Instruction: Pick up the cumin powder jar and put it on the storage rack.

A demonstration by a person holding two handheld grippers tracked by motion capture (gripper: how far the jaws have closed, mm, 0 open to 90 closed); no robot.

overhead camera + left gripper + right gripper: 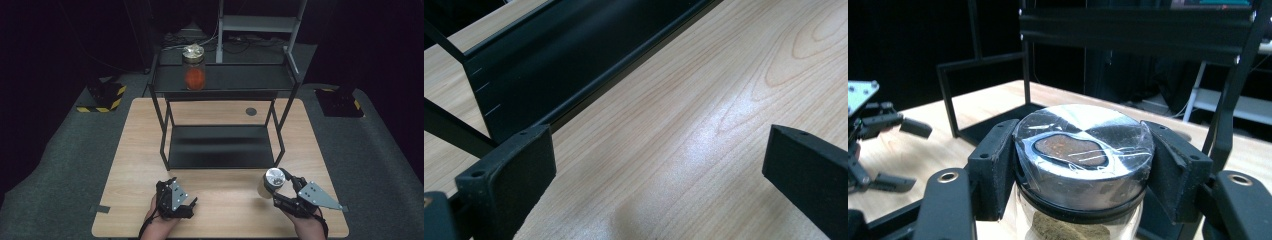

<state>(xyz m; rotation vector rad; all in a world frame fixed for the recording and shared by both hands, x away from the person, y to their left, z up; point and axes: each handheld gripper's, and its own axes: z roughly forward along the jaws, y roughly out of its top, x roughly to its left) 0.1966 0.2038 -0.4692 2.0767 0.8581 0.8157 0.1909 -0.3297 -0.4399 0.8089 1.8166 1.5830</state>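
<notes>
A glass jar with a silver lid (272,178) is held near the table's front right, with my right gripper (278,186) shut on it just below the lid. In the right gripper view the jar (1083,150) sits between both black pads (998,165), its lid wrapped in clear film, brownish contents below. My left gripper (181,196) rests low at the front left, open, and its jaws frame bare wood (664,165). A second jar with orange contents (194,67) stands on the top shelf of the black rack (225,80).
The black metal rack's lower shelf (220,145) lies on the wooden table (140,130) ahead of both grippers, its edge (574,65) close to the left gripper. A round grey grommet (251,111) sits behind it. The left gripper (878,125) appears at the left of the right gripper view.
</notes>
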